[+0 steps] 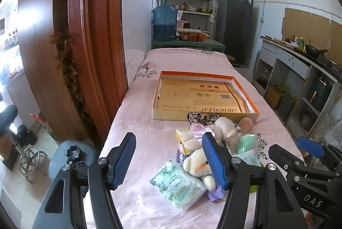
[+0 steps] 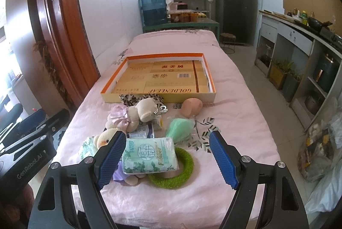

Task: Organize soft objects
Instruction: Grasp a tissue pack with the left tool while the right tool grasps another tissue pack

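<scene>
Pink cloth (image 2: 235,100) lies bare beside the toy pile; left claw (image 1: 168,161) and right claw (image 2: 166,157) gape empty.

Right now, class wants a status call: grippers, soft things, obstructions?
Left hand-held gripper open, empty; right hand-held gripper open, empty. Soft toys and tissue packs piled before the empty box. Nothing blocking it.

On the pink-covered table (image 2: 245,122) lie two plush toys (image 2: 139,113), two tissue packs (image 2: 149,154), one green ring (image 2: 183,173), one green pouch (image 2: 179,126), one peach ball (image 2: 191,107), and one tray (image 2: 158,98).
</scene>
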Tool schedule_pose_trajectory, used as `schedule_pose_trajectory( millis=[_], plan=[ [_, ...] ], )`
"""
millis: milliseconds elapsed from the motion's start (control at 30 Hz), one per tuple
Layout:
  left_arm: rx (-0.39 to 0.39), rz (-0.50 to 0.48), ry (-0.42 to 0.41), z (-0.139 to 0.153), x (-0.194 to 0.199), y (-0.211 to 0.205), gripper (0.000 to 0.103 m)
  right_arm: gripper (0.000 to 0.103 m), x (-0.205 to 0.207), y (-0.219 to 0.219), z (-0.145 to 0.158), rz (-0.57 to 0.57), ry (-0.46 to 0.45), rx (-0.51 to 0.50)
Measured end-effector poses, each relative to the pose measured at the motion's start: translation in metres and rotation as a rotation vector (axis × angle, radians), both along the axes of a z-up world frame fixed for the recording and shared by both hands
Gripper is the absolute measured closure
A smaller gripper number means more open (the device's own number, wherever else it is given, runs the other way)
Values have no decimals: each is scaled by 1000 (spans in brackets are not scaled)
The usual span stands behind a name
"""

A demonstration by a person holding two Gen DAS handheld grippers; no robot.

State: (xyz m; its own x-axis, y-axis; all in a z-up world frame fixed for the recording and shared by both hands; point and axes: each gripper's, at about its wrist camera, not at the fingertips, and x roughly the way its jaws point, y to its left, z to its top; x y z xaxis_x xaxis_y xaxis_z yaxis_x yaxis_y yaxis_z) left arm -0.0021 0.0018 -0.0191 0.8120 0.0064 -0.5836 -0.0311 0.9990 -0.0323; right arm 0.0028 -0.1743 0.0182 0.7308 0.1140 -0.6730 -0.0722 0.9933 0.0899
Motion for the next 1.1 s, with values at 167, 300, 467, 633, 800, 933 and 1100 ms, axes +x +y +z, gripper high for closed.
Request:
schedule_pose_trajectory(
  millis=[167, 300, 467, 633, 800, 933, 1100],
  plan=[
    [-14, 1, 19, -14, 2, 9, 38, 22, 0, 1, -12, 17, 22, 4],
    [-26, -1, 44, -29, 3, 16, 38, 22, 4, 3, -31, 38, 68, 14],
    [-38, -9, 65, -45, 2, 22, 38, 22, 9, 10, -48, 79, 94, 25],
    [-45, -21, 77, -55, -3, 27, 38, 22, 9, 25, -55, 176, 76, -33],
    [-78, -46, 96, -62, -4, 27, 38, 22, 12, 30, -62, 205, 90, -58],
    [-69, -40, 110, -71, 2, 23, 38, 22, 22, 37, -71, 207, 100, -90],
    [-124, -30, 159, -84, 11, 27, 39, 31, 34, 37, -84, 200, 128, -70]
  ],
)
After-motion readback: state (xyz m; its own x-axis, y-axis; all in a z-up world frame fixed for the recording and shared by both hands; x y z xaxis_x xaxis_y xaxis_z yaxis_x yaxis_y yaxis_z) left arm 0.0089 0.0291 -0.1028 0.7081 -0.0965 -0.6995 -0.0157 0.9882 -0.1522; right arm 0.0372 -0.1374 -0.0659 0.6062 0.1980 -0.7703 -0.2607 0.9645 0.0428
